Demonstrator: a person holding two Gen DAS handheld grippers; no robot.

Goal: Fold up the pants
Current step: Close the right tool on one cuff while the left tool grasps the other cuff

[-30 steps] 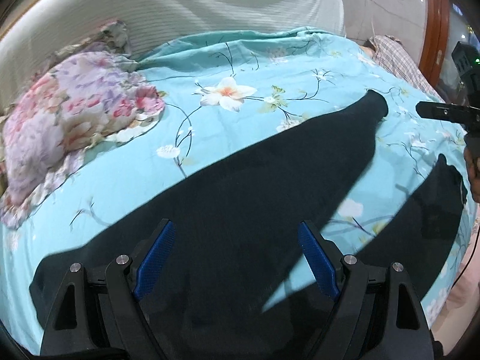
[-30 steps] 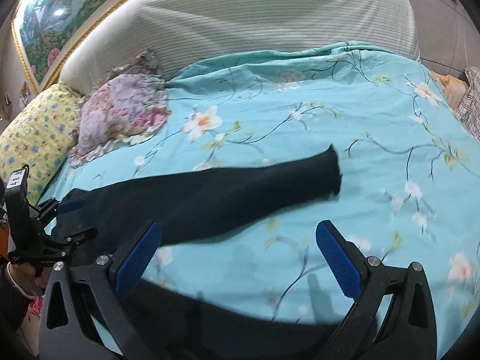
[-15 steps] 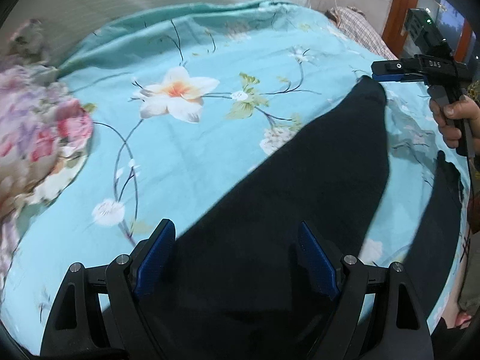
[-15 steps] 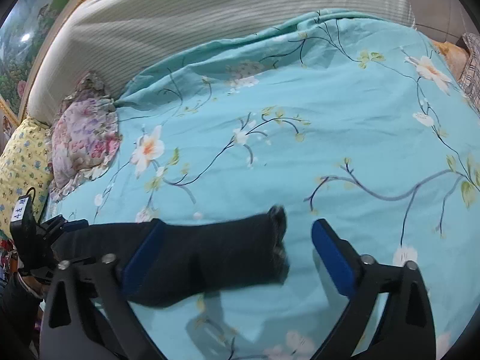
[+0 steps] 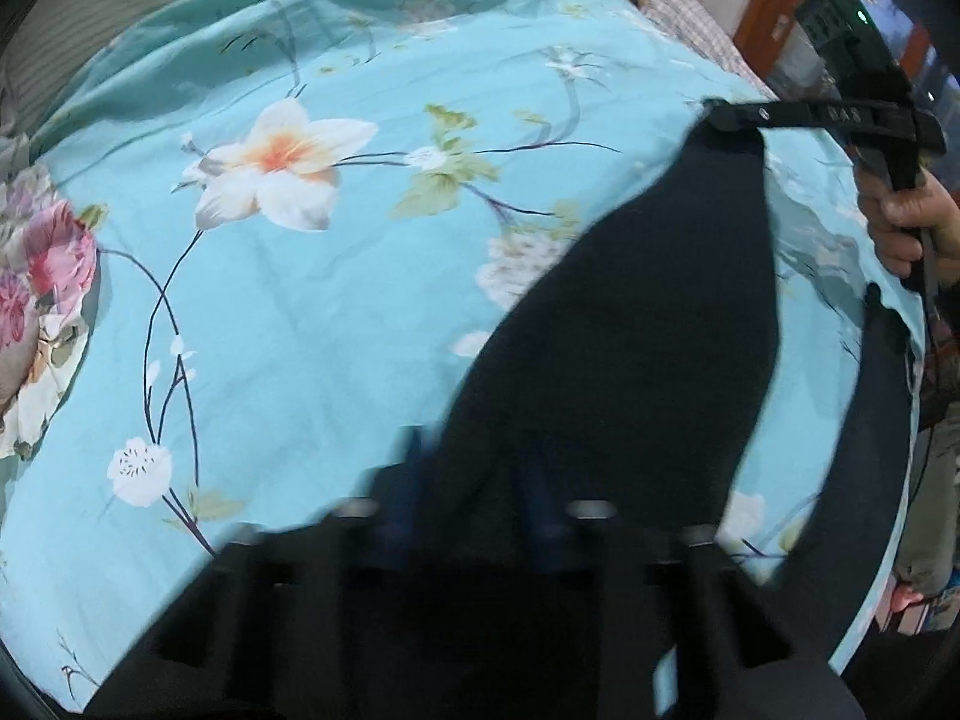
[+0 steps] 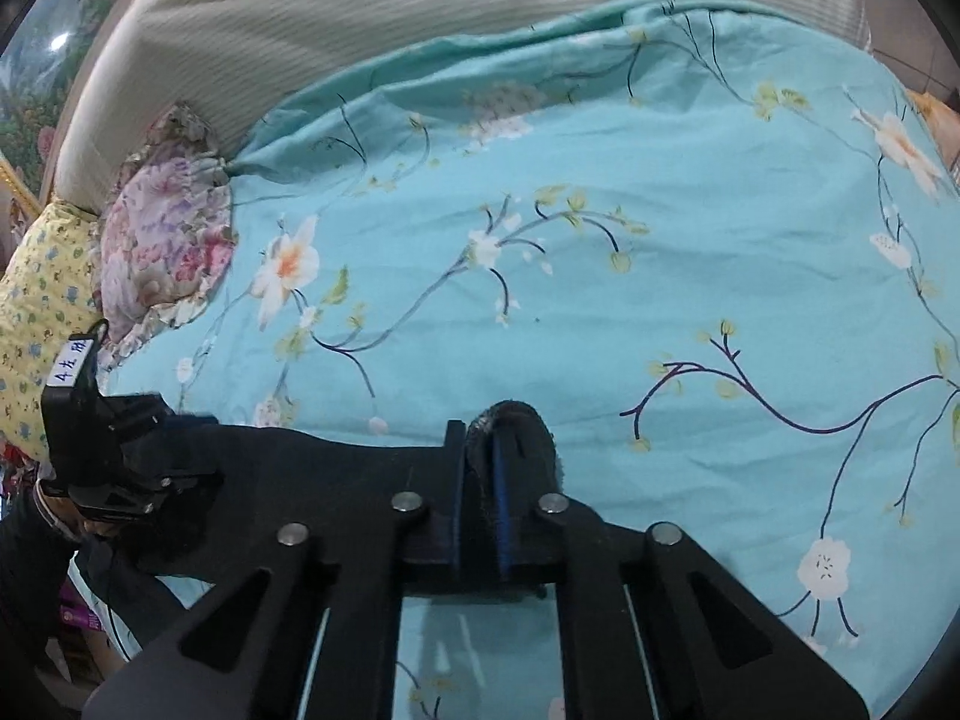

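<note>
in the left wrist view the left gripper (image 5: 474,498) is sitting low at the bottom centre, its blue pads blurred; they are standing close together over the black pants (image 5: 636,336), yet the smear is making it impossible to tell whether cloth is pinched between them. the pants are running from the bottom centre up toward the upper right, where the right gripper (image 5: 729,119), held by a hand (image 5: 906,222) at the right edge, is biting the far leg end. open turquoise bedspread (image 5: 300,312) is filling the left and centre.

in the right wrist view the right gripper (image 6: 480,462) is clamped on the leg cuff at the lower centre, fabric bulging between its pads. the pants (image 6: 324,474) are stretching leftward to the left gripper (image 6: 180,450) at the left edge, whose tips are buried in dark cloth. wide bare bedspread (image 6: 660,240) is lying above and to the right; a floral pillow (image 6: 162,240) is resting at the left.
</note>
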